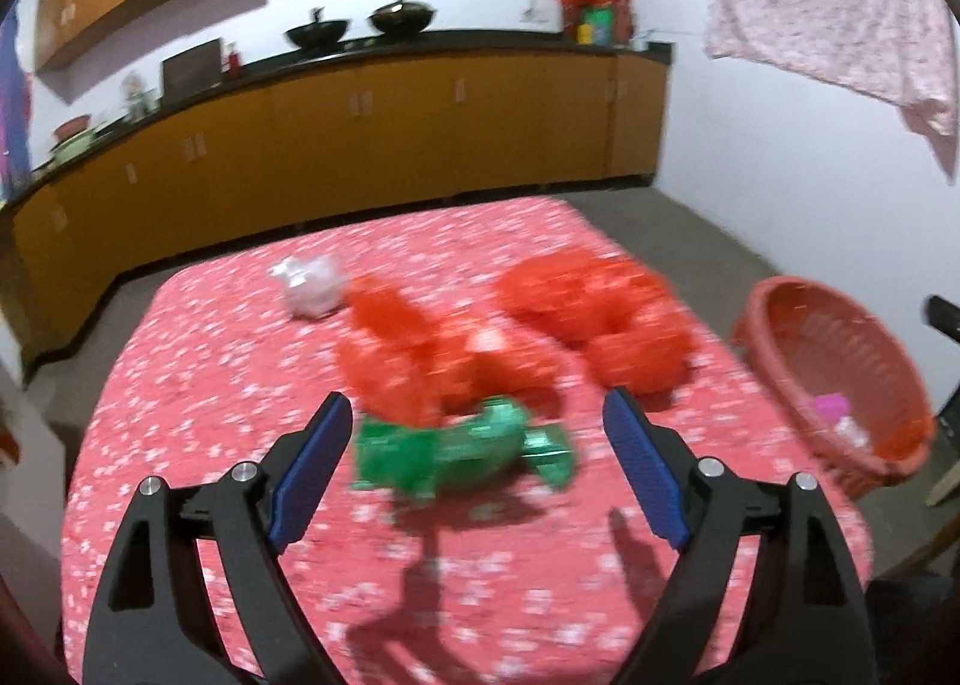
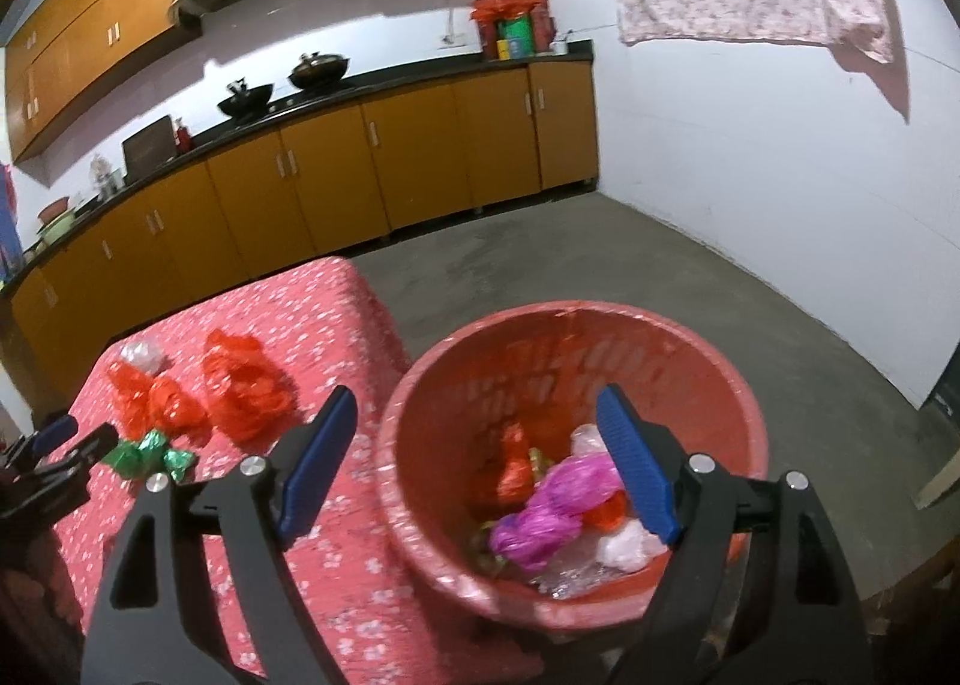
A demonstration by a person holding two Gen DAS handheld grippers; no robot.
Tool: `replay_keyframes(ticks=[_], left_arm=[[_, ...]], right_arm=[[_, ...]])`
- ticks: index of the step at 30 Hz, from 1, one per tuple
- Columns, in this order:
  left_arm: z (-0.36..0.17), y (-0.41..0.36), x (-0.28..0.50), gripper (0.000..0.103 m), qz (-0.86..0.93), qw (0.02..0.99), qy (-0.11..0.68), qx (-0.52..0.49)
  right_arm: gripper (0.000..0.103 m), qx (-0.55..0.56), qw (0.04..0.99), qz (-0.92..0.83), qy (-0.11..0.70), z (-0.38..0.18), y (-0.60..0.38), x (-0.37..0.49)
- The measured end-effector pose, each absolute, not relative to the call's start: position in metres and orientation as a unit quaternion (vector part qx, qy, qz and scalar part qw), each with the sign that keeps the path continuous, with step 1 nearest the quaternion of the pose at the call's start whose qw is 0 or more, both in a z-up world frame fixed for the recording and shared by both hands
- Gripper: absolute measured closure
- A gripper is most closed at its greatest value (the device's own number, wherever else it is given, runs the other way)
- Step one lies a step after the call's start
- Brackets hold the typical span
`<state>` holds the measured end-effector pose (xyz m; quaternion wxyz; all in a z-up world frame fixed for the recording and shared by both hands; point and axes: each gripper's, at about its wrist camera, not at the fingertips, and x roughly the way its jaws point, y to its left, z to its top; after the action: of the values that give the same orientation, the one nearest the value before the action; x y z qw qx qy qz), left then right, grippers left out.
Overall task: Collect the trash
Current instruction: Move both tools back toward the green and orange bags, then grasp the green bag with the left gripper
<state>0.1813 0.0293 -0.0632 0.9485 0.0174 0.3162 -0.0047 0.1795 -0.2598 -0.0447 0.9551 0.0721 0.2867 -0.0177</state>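
A crumpled green wrapper (image 1: 462,448) lies on the red flowered tablecloth (image 1: 210,385). My left gripper (image 1: 477,415) is open, its jaws either side of the wrapper and just short of it. Behind it lie two orange plastic bags (image 1: 414,352) (image 1: 600,319) and a white crumpled ball (image 1: 312,289). My right gripper (image 2: 474,415) is open and empty above the rim of the red basket (image 2: 708,361), which holds pink (image 2: 558,511), orange and white trash. The green wrapper (image 2: 150,454) and the left gripper (image 2: 75,439) also show in the right wrist view.
The basket (image 1: 780,319) stands off the table's right edge. Orange kitchen cabinets (image 1: 360,145) with a black counter and woks run along the back wall. A pink cloth (image 1: 828,7) hangs at top right. Grey floor (image 2: 600,259) lies beyond the table.
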Motion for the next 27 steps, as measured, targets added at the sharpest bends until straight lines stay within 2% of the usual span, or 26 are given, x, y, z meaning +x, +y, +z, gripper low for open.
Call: replay_keyframes(ticks=[5,16,19,21,24,27], left_arm=[[-0.083,0.045,0.200,0.019,0.005,0.938,0.346,0.013],[-0.098,0.032,0.208,0.040,-0.027,0.928,0.371,0.013],[-0.103,0.026,0.209,0.050,-0.042,0.925,0.378,0.018],[-0.104,0.024,0.209,0.066,-0.051,0.922,0.385,0.018],[-0.103,0.024,0.209,0.075,-0.058,0.921,0.384,0.016],[-0.101,0.029,0.206,0.081,-0.061,0.923,0.379,0.013]], right_arm=[[0.023,0.064,0.953,-0.005,0.296,-0.049,-0.248,0.182],[0.023,0.066,0.948,-0.001,0.311,-0.057,-0.245,0.191],[0.023,0.066,0.947,0.002,0.315,-0.060,-0.241,0.192],[0.023,0.065,0.947,0.005,0.316,-0.061,-0.238,0.194],[0.023,0.058,0.947,0.011,0.316,-0.061,-0.230,0.195],[0.023,0.052,0.947,0.018,0.315,-0.060,-0.224,0.197]])
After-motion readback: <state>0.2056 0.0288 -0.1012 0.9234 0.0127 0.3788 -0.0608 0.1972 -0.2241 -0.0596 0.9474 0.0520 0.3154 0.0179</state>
